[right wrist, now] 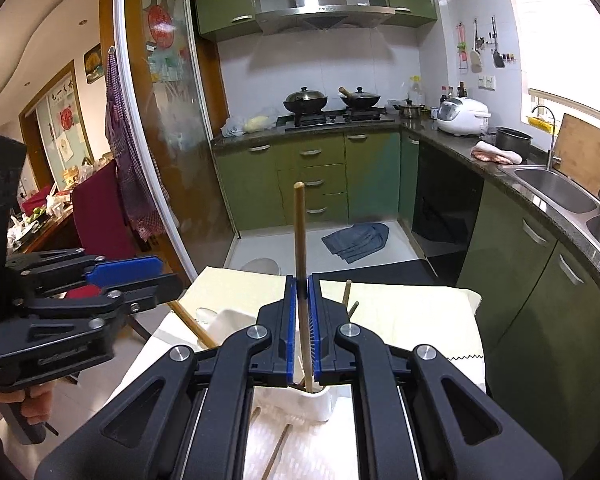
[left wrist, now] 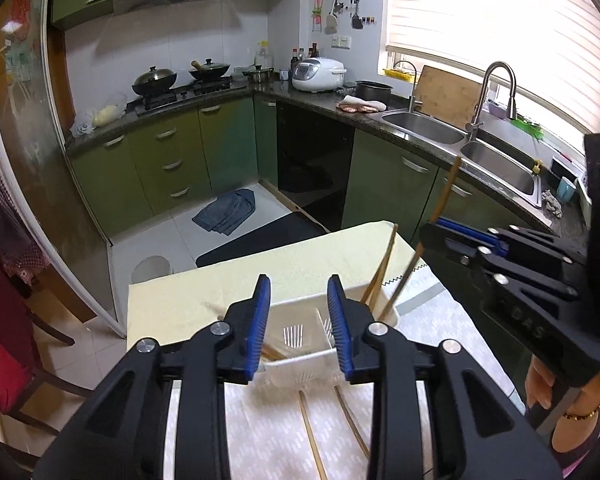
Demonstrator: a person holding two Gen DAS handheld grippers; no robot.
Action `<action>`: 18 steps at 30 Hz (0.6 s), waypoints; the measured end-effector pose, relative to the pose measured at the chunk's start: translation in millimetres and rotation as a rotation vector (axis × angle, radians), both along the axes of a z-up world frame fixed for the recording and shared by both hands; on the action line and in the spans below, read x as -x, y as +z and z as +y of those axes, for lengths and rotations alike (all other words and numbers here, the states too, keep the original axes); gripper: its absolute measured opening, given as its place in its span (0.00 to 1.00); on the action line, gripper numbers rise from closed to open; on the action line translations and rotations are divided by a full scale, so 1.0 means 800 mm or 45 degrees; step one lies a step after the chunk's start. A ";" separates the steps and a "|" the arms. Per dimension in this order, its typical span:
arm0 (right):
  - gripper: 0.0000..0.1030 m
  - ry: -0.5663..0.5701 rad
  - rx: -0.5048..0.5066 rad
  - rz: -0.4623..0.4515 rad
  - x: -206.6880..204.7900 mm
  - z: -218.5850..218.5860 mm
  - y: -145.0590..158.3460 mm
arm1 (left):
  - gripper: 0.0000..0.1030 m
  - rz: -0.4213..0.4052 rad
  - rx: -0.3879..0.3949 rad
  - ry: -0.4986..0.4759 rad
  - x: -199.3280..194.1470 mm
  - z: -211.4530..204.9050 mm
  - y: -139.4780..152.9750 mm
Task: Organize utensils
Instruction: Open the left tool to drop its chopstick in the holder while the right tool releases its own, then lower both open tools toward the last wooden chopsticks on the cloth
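Two hand-held grippers are yours here: your left hand-held gripper point(left wrist: 299, 320) hovers over the white basket point(left wrist: 300, 344) with its jaws spread and nothing between them, while your right hand-held gripper point(right wrist: 302, 328) has its jaws pressed together, pinching one chopstick point(right wrist: 300, 232) that stands nearly upright, its lower end down in the basket's corner cup point(right wrist: 318, 398). Count the other chopsticks: from the left wrist view, two lean upright in that cup point(left wrist: 380, 276) beside the one you hold, at least one lies inside the basket point(left wrist: 274, 354), though your left jaw hides most of it, and two lie loose on the cloth point(left wrist: 312, 436) in front of the basket. One basket only, and it sits on the tabletop point(left wrist: 204, 304), partly on a pale yellow towel point(left wrist: 300, 256) and partly on the white patterned cloth. Around you is a kitchen with green cabinets point(right wrist: 312, 168), a dark stone counter point(right wrist: 440, 138), two lidded woks point(right wrist: 305, 100) on the stove, one white rice cooker point(right wrist: 462, 116), a double steel sink point(left wrist: 424, 128) with a tall tap, one wooden cutting board point(left wrist: 448, 96) leaning at the window, and one grey rag point(left wrist: 226, 212) lying on the white floor tiles.
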State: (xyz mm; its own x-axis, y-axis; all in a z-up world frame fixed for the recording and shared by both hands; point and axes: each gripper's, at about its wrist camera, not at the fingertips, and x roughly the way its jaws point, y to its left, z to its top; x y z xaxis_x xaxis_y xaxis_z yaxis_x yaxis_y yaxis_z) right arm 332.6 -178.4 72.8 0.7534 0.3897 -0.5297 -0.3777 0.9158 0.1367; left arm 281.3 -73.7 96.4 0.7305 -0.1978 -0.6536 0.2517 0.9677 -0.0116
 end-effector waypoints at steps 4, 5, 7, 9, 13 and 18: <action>0.07 -0.003 0.001 -0.001 0.001 0.001 -0.001 | 0.29 0.034 0.008 -0.022 0.022 0.004 -0.008; 0.07 -0.003 -0.001 0.001 0.001 0.000 -0.001 | 0.29 0.046 0.009 -0.027 0.026 0.004 -0.012; 0.07 0.002 -0.003 0.002 0.006 0.001 0.000 | 0.30 0.086 0.007 -0.036 0.037 0.007 -0.028; 0.07 0.003 -0.011 -0.003 0.011 -0.002 0.002 | 0.30 0.165 0.003 -0.036 0.048 0.011 -0.056; 0.07 0.009 -0.044 -0.055 0.037 -0.012 0.019 | 0.30 0.350 -0.022 -0.025 0.059 0.017 -0.126; 0.22 0.022 -0.072 -0.146 0.102 -0.032 0.034 | 0.30 0.615 -0.069 -0.010 0.057 0.016 -0.222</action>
State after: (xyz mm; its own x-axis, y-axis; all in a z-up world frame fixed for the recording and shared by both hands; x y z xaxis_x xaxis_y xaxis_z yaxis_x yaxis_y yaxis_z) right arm 250.9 -204.1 99.8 0.8008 0.4298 -0.4171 -0.4093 0.9012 0.1428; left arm 235.5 -60.8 -81.5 0.3398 -0.1584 -0.9271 0.2369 0.9683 -0.0786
